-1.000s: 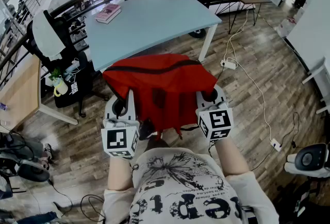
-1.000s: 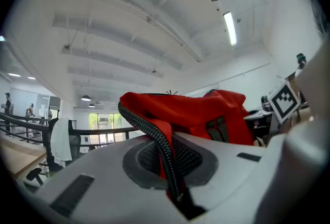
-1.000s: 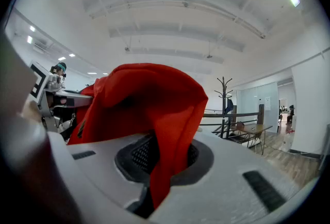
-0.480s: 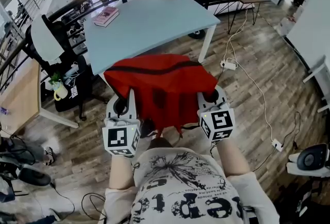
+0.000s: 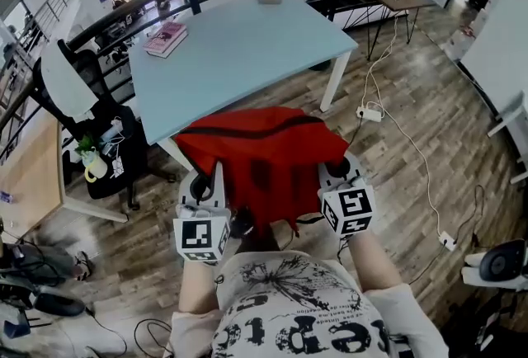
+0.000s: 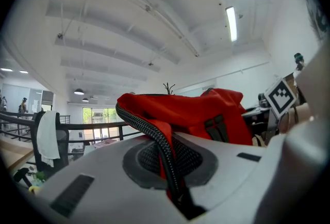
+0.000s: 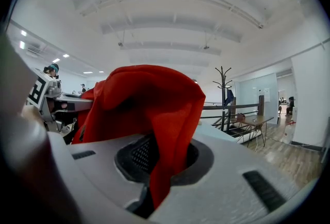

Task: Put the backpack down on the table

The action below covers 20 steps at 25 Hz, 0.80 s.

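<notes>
**Item:** red backpack (image 5: 257, 152), being carried, not yet set down.

**Change recorded:** Over the last second the pale-blue tabletop (image 5: 247, 51) has come to sit lower and larger in the head view. The pink book (image 5: 167, 39) at its far left has slid down the picture with it. The backpack and both grippers have therefore been carried toward the tabletop's near edge. Both grips look the same throughout.

**Meaning for the task (judged):** This is the approach leg. The backpack's far side now overlaps the tabletop's near edge in the head view, but nothing shows it resting there. Whether its underside is above the height of the tabletop cannot be told. Bringing it over the edge and lowering it are still to do.

**Holders:**
- Left gripper (image 5: 206, 180), on the person's side of the tabletop's near edge. The fingers are closed together on a black-piped edge of the red fabric, which runs down into the seam between them.
- Right gripper (image 5: 338, 175), also short of that edge. The fingers are closed on a hanging fold of red cloth.

**Position of backpack relative to fingers:** It is slung between the two pairs and pinched at its left and right sides. Most of its bulk rises ahead of the fingers, toward the tabletop, and the rest sags between them.
</notes>
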Each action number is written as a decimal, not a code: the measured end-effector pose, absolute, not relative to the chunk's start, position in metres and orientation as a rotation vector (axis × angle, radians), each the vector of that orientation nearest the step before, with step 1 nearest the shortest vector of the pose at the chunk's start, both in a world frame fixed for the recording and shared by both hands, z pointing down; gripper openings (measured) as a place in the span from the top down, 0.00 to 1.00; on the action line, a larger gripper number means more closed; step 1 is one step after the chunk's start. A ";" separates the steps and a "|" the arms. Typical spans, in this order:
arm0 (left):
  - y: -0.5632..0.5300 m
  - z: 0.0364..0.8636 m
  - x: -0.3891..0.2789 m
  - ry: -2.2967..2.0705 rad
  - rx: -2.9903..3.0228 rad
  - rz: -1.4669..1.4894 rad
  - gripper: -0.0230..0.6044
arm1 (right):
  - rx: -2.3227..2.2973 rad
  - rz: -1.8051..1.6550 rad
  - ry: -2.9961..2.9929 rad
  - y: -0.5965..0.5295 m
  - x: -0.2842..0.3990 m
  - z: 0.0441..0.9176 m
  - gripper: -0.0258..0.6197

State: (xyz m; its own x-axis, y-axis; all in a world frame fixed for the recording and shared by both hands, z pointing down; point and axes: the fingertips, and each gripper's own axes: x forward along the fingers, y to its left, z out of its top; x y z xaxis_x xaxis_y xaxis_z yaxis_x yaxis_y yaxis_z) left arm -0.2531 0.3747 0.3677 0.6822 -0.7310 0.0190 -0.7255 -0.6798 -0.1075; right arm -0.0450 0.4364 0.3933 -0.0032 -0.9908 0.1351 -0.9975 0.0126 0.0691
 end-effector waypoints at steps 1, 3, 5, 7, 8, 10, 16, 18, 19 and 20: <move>0.358 0.368 -0.250 1.208 -2.803 -0.092 0.94 | 2.111 0.074 -2.120 0.420 -0.042 0.394 0.92; 0.324 0.368 -0.244 1.203 -2.815 -0.087 0.94 | 2.110 0.075 -2.108 0.387 -0.036 0.393 0.92; 0.287 0.366 -0.240 1.193 -2.816 -0.080 0.94 | 2.111 0.067 -2.101 0.352 -0.031 0.389 0.92; 0.246 0.359 -0.233 1.167 -2.806 -0.073 0.94 | 2.125 0.066 -2.104 0.311 -0.025 0.381 0.92; 0.226 0.354 -0.230 1.153 -2.804 -0.068 0.94 | 2.133 0.072 -2.108 0.291 -0.022 0.376 0.92; 0.187 0.345 -0.227 1.140 -2.803 -0.046 0.94 | 2.142 0.061 -2.112 0.252 -0.018 0.366 0.92; 0.082 0.315 -0.221 1.143 -2.766 0.017 0.94 | 2.153 -0.045 -2.101 0.148 -0.012 0.341 0.92; 0.053 0.310 -0.216 1.148 -2.762 0.024 0.94 | 2.152 -0.057 -2.102 0.118 -0.007 0.336 0.92; 0.040 0.306 -0.213 1.151 -2.761 0.029 0.94 | 2.152 -0.062 -2.102 0.104 -0.005 0.333 0.92; 0.029 0.303 -0.211 1.155 -2.759 0.034 0.94 | 2.152 -0.068 -2.103 0.092 -0.002 0.331 0.92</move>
State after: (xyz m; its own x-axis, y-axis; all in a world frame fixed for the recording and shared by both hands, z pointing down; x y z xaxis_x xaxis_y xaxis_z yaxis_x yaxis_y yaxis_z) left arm -0.2107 0.0288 0.3030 0.7034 -0.7064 -0.0787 -0.7098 -0.6924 -0.1294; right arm -0.0018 0.0918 0.3308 0.0268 -0.9978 0.0603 -0.9919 -0.0191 0.1257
